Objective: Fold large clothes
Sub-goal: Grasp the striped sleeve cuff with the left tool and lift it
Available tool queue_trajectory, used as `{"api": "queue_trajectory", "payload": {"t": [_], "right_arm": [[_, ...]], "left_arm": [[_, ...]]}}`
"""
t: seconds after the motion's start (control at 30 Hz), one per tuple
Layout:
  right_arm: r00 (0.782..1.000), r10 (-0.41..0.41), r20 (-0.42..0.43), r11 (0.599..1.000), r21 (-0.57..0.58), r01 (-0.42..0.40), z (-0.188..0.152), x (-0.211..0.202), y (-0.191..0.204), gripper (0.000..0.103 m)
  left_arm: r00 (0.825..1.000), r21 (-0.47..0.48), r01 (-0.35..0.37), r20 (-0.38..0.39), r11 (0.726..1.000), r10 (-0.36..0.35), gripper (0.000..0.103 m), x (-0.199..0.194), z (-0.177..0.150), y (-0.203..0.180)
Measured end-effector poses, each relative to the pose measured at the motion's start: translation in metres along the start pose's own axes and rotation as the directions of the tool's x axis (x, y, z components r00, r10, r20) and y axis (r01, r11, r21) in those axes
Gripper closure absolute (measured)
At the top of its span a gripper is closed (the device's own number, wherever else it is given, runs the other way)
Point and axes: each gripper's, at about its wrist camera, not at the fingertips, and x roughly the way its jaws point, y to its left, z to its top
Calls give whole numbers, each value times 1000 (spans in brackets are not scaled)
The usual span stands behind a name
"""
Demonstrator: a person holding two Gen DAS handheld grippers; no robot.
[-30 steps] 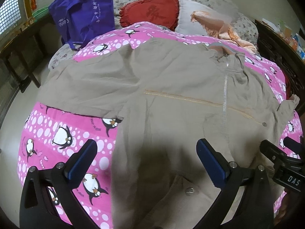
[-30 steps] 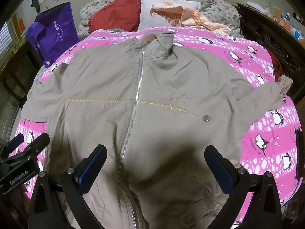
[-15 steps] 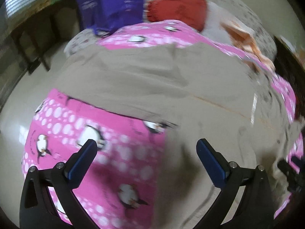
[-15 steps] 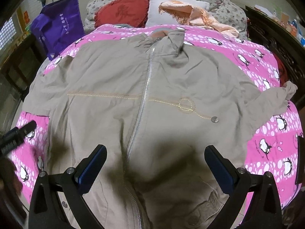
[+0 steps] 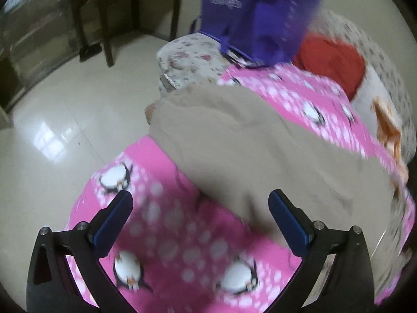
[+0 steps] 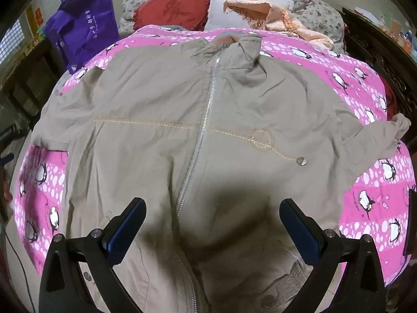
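A tan zip-up jacket (image 6: 161, 140) lies spread face up on a pink penguin-print bedspread (image 6: 365, 83), collar toward the pillows, both sleeves stretched sideways. My right gripper (image 6: 212, 211) hovers open above the jacket's lower front, straddling the zipper (image 6: 200, 135). In the blurred left wrist view the jacket's left sleeve (image 5: 234, 135) runs out to the bed's edge. My left gripper (image 5: 199, 203) is open over the bedspread (image 5: 166, 224) just below that sleeve, holding nothing.
A purple tote bag (image 5: 255, 13) stands at the bed's far left corner, beside a red cushion (image 6: 172, 10), a white pillow (image 6: 234, 2) and a peach cloth (image 6: 276, 20). A tiled floor (image 5: 52, 135) and a dark wooden table (image 5: 125, 7) lie left of the bed. Dark furniture (image 6: 370, 41) flanks the right side.
My left gripper has swung left from the jacket's body to the left sleeve and bed edge, still open. My right gripper has stayed nearly still over the zipper.
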Motion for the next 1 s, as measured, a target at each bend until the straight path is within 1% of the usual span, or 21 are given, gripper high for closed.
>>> {"api": "queue_trajectory", "payload": {"t": [0.07, 0.13, 0.17, 0.23, 0.3, 0.4, 0.47, 0.53, 0.6, 0.63, 0.73, 0.8, 0.83, 0.9, 0.93, 1.0], "right_arm": [[1000, 0, -3, 1000, 0, 0, 0, 1, 0, 0], [1000, 0, -9, 1000, 5, 0, 0, 2, -1, 0], [1000, -1, -14, 1000, 7, 1, 0, 4, -2, 0], [1000, -5, -23, 1000, 13, 5, 0, 7, -3, 0], [999, -9, -31, 1000, 18, 9, 0, 9, -4, 0], [999, -12, -45, 1000, 24, 13, 0, 13, -5, 0], [999, -15, -52, 1000, 24, 16, 0, 15, -6, 0], [998, -23, -56, 999, 25, 25, 1, 16, -7, 0], [998, -28, -62, 999, 26, 29, 1, 18, -8, 1], [997, -30, -65, 999, 26, 32, 2, 19, -8, 1], [997, -38, -66, 999, 27, 39, 2, 20, -9, 0], [997, -40, -69, 999, 33, 43, 2, 21, -11, 0], [997, -37, -72, 998, 38, 40, 2, 22, -12, 0], [997, -30, -76, 999, 41, 33, 2, 22, -12, 0], [997, -28, -74, 999, 38, 31, 2, 22, -12, 0], [997, -27, -69, 999, 33, 29, 2, 22, -10, 0]], "left_arm": [[1000, -51, 0, 1, 999, 0, 0, 10, 14, 12], [1000, -110, 20, -8, 994, -21, 0, 23, 28, 26], [1000, -153, 16, -15, 988, -18, 0, 32, 35, 34], [1000, -208, -25, -22, 978, 21, 0, 45, 43, 43], [998, -245, -45, -46, 969, 35, 3, 58, 50, 50], [998, -293, -33, -68, 956, 14, 6, 77, 56, 57], [997, -297, -27, -74, 955, 5, 8, 87, 60, 57], [997, -279, -14, -81, 960, -9, 22, 97, 62, 53], [995, -272, 19, -90, 962, -45, 61, 106, 63, 53], [994, -278, 29, -89, 960, -56, 66, 108, 64, 53], [995, -305, 56, -65, 951, -79, 81, 109, 65, 55], [996, -303, 58, -50, 951, -76, 94, 105, 66, 57], [997, -303, 57, -38, 951, -72, 96, 101, 67, 58], [996, -304, 85, 2, 949, -89, 100, 86, 68, 58], [995, -294, 99, 18, 951, -98, 101, 77, 70, 56], [992, -245, 126, 52, 961, -117, 101, 58, 72, 46]]}}
